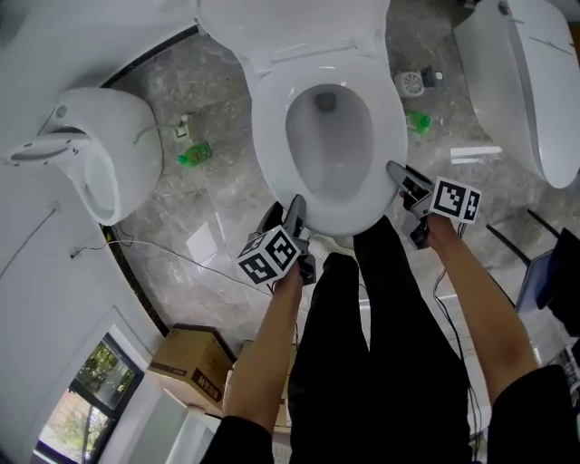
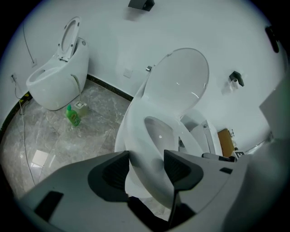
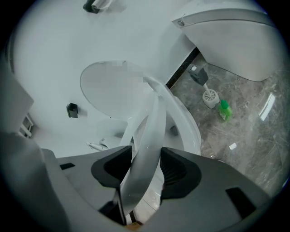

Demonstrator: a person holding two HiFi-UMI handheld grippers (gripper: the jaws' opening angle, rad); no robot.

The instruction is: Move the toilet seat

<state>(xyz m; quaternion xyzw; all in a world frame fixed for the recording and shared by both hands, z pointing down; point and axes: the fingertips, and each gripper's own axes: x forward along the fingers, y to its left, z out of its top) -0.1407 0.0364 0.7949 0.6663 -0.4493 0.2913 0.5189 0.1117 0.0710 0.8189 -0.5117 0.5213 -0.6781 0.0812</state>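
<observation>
Marble floor [image 1: 199, 204], spare toilets [image 1: 109, 149] at 10 and 2. Seat [image 1: 268, 136] down on bowl [image 1: 328, 154], long axis 12–6, hinge at 12, lid [image 1: 299, 23] up. L tongs [image 1: 294, 210] clamp seat rim at 7, R tongs [image 1: 399, 174] at 4. Both equally near, so lift likely swings front edge toward 12.

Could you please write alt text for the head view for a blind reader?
Looking steeply down, a person's left gripper and right gripper each clamp the front rim of a white toilet seat, lid raised. On the marble floor stand green bottles and other toilets.
</observation>
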